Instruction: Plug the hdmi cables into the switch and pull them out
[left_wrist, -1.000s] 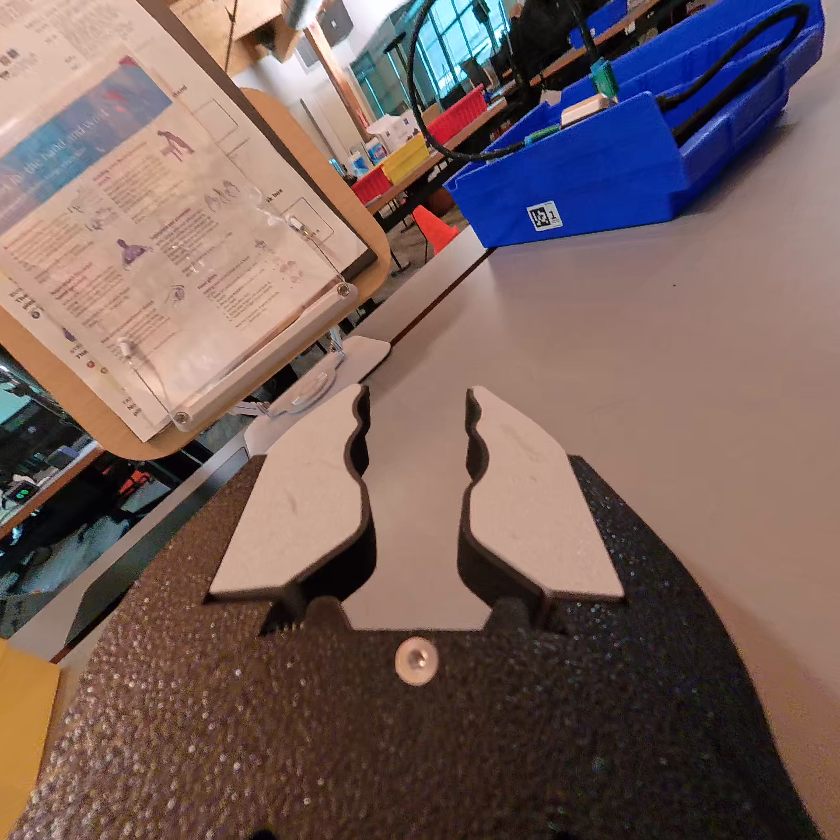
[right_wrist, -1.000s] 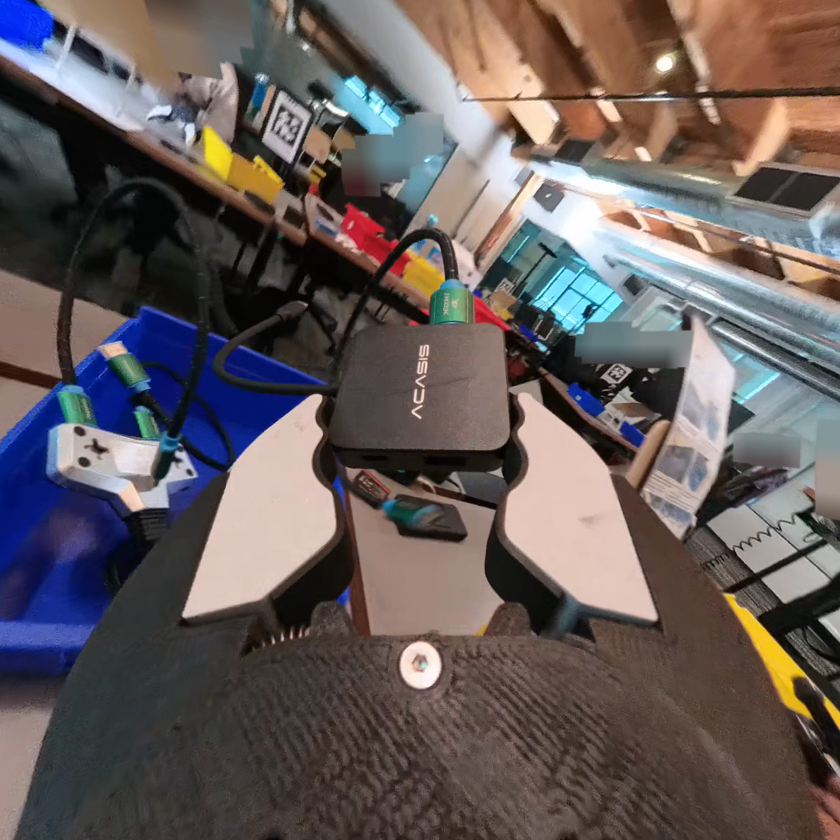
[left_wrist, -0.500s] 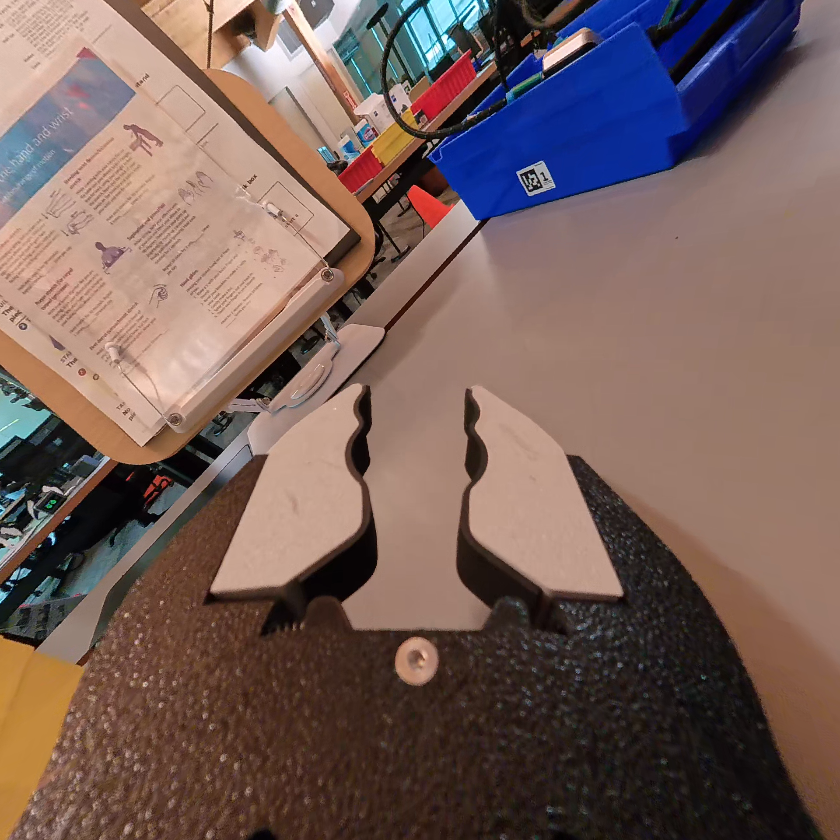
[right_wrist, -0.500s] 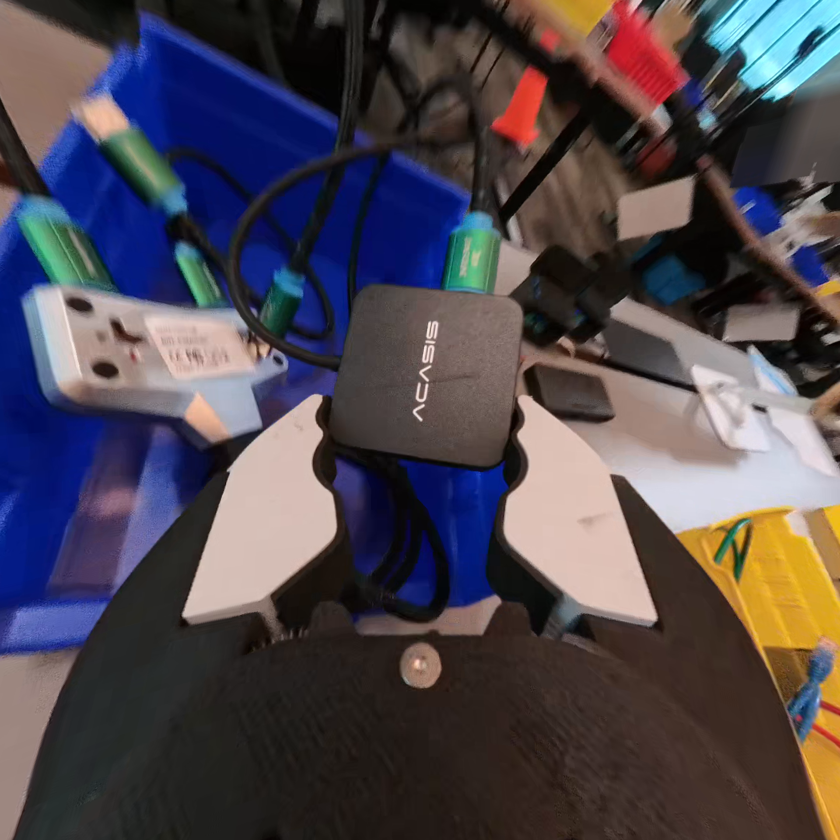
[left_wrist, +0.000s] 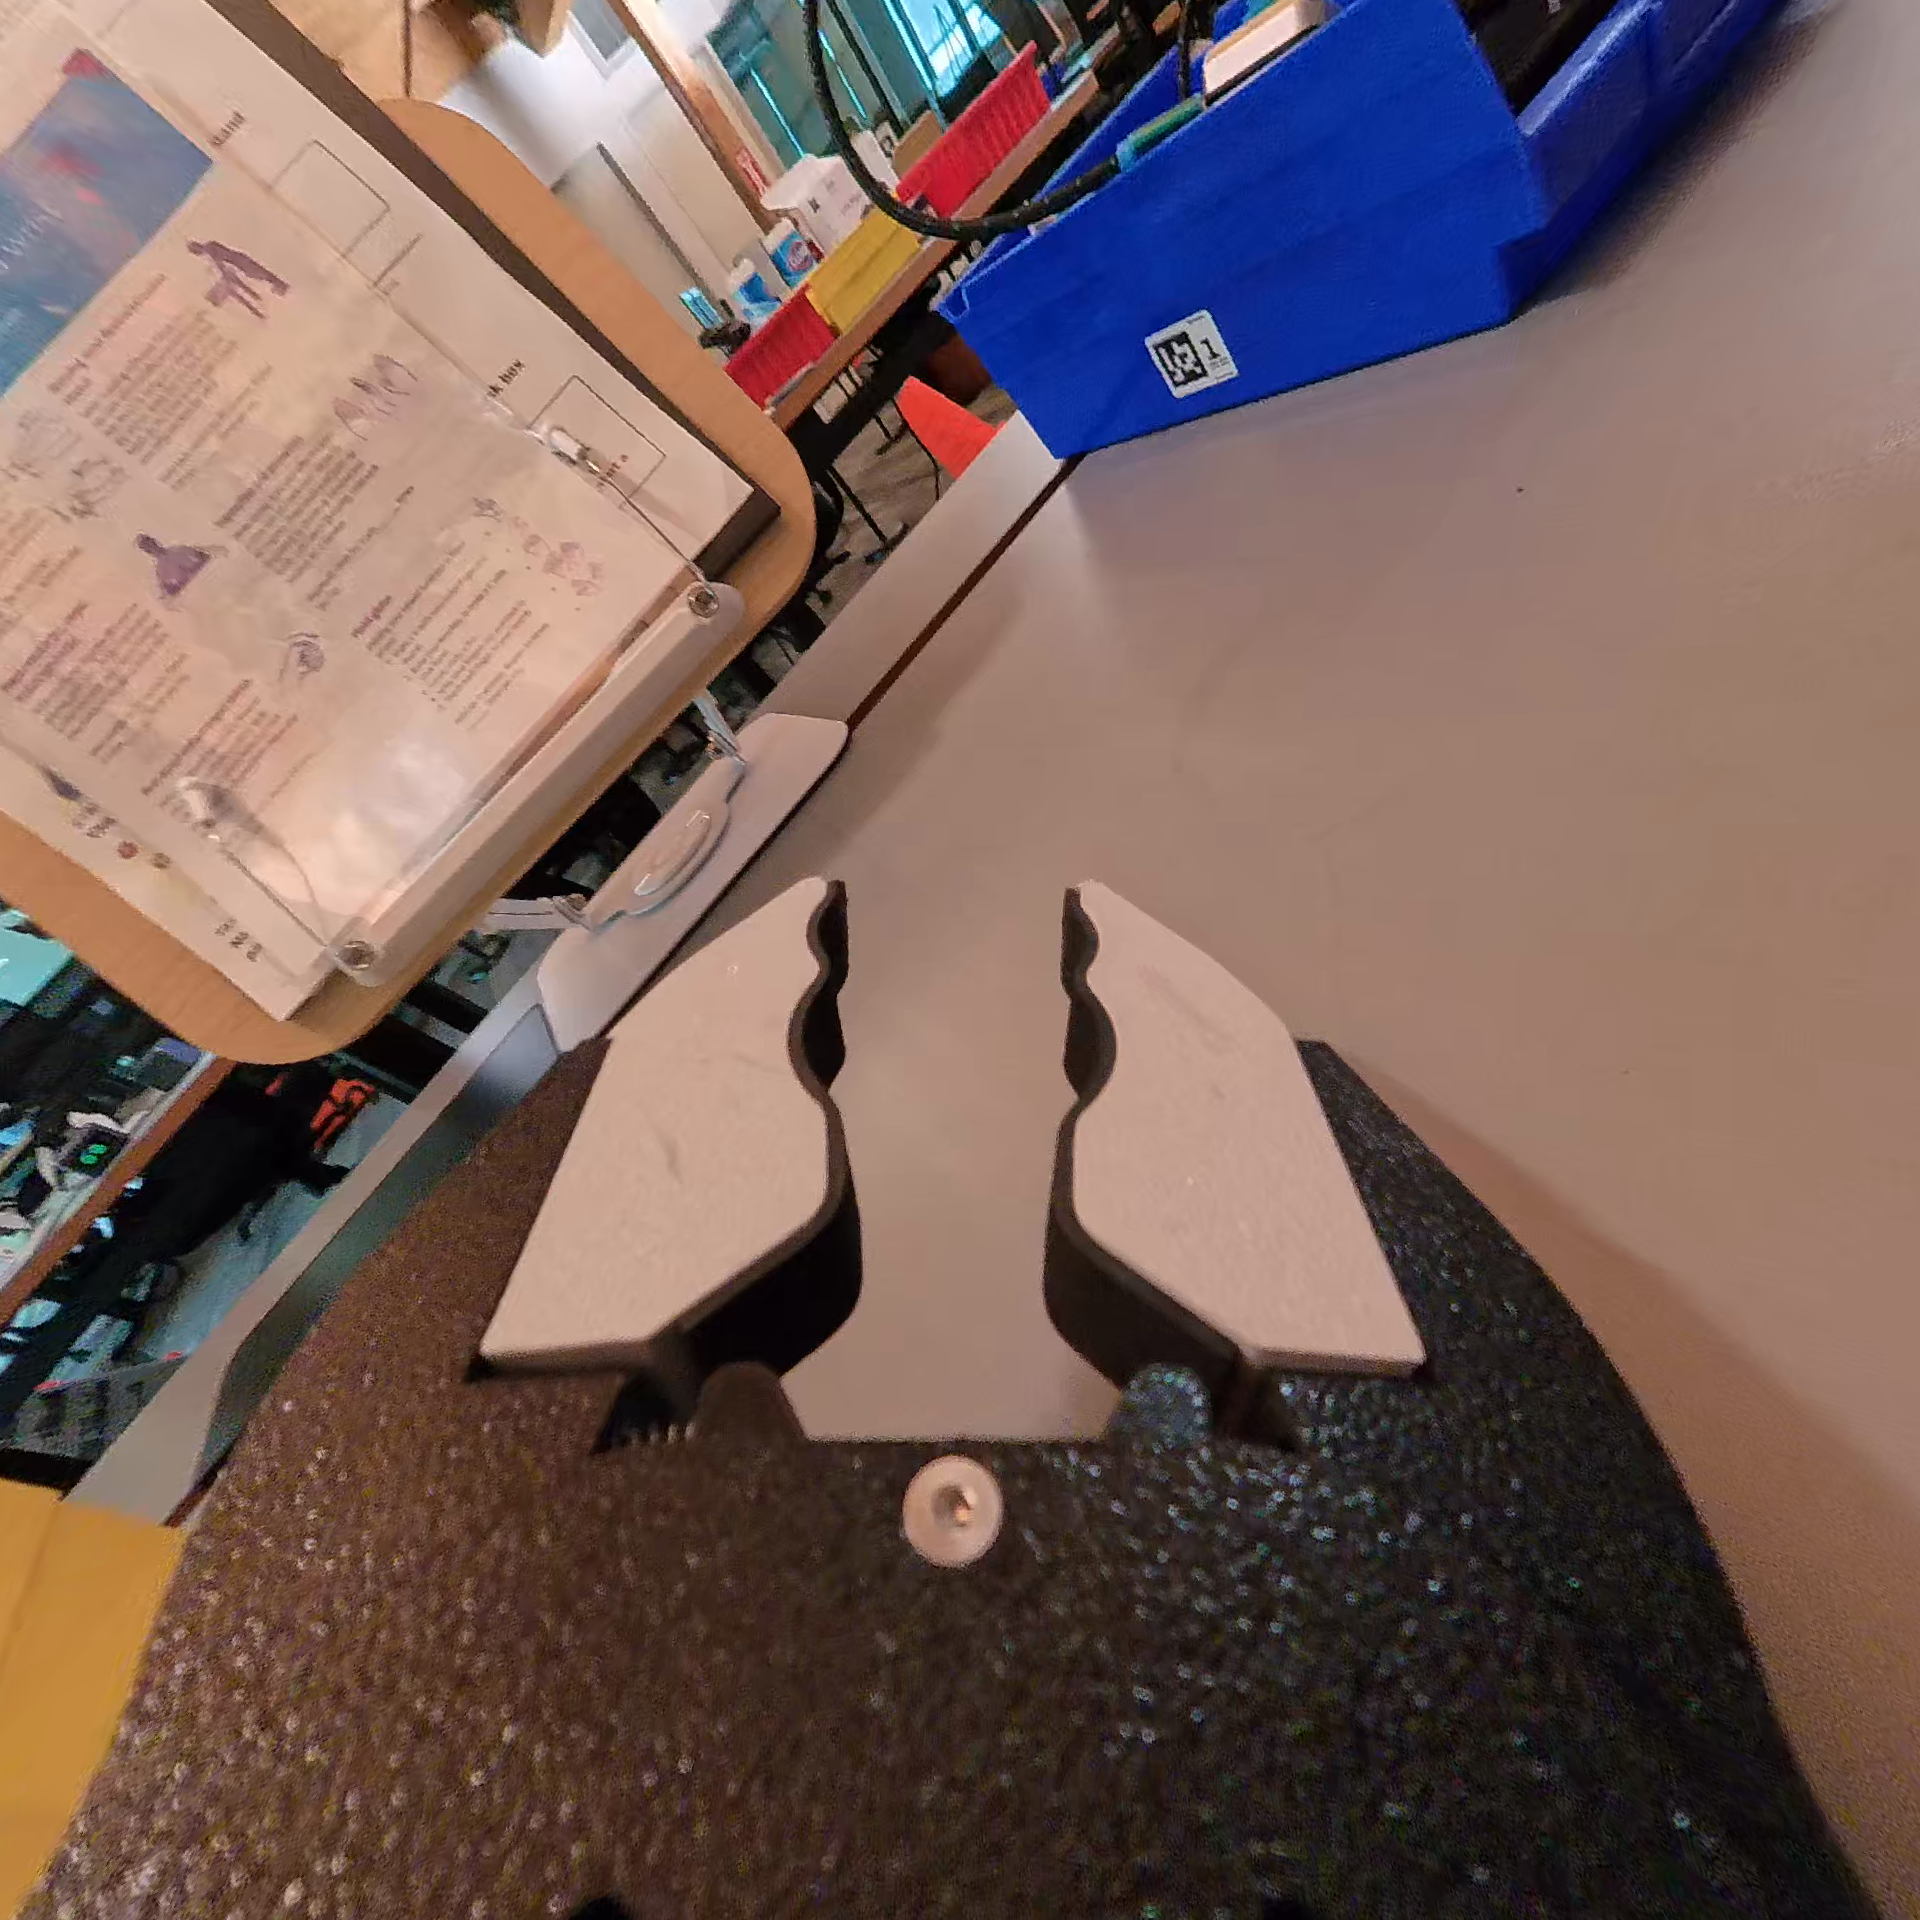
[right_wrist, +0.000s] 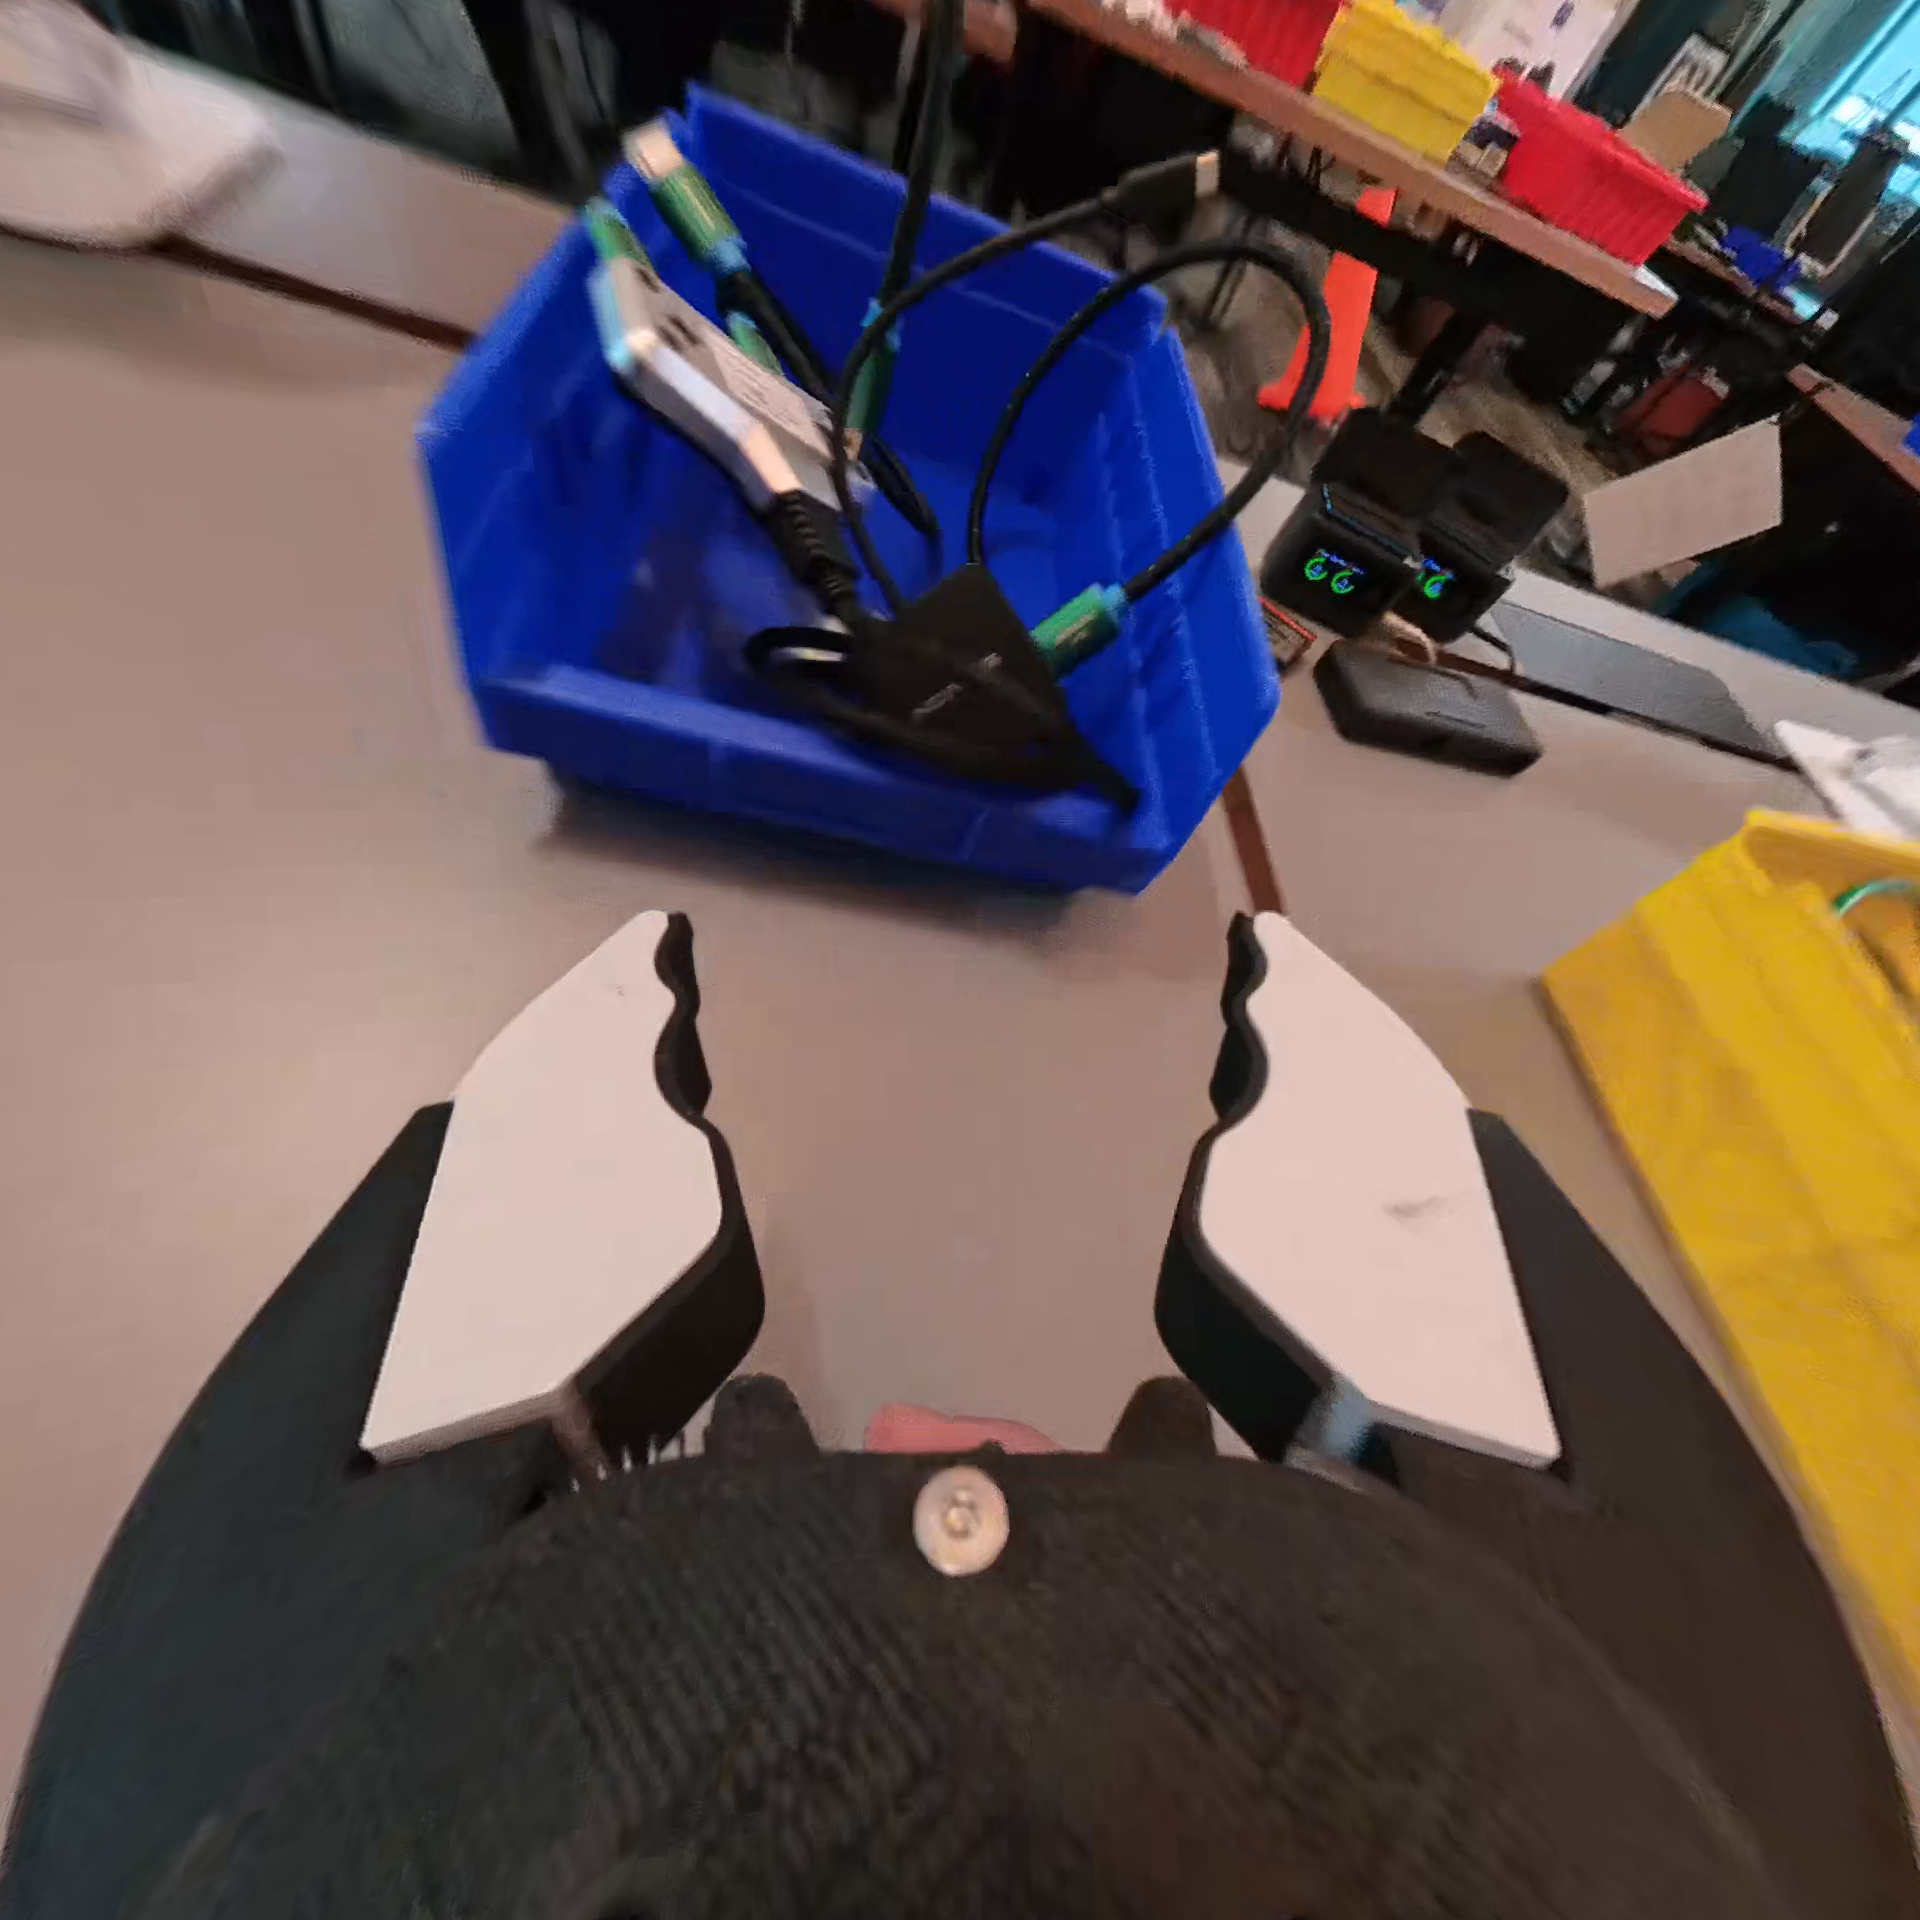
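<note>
Grey table (right_wrist: 260, 727) fills both views. Blue bin (right_wrist: 540, 540) sits on it, well ahead of the right gripper (right_wrist: 956, 935); only the right wrist view looks into it. Inside: black switch (right_wrist: 956, 665) tilted against the front wall, one green-ended cable (right_wrist: 1081, 629) plugged into it, a silver adapter (right_wrist: 717, 405) leaning further back with more green plugs. Yellow bin (right_wrist: 1714, 1091) to the right, seen only in this view. Right gripper jaws spread wide, holding nothing, over bare table. Left gripper (left_wrist: 951, 904) jaws apart by a moderate gap, empty, low over the table; only the left wrist view shows the paper stand (left_wrist: 312, 582) at left. There, bin (left_wrist: 1299, 229) is far off, interior hidden.
</note>
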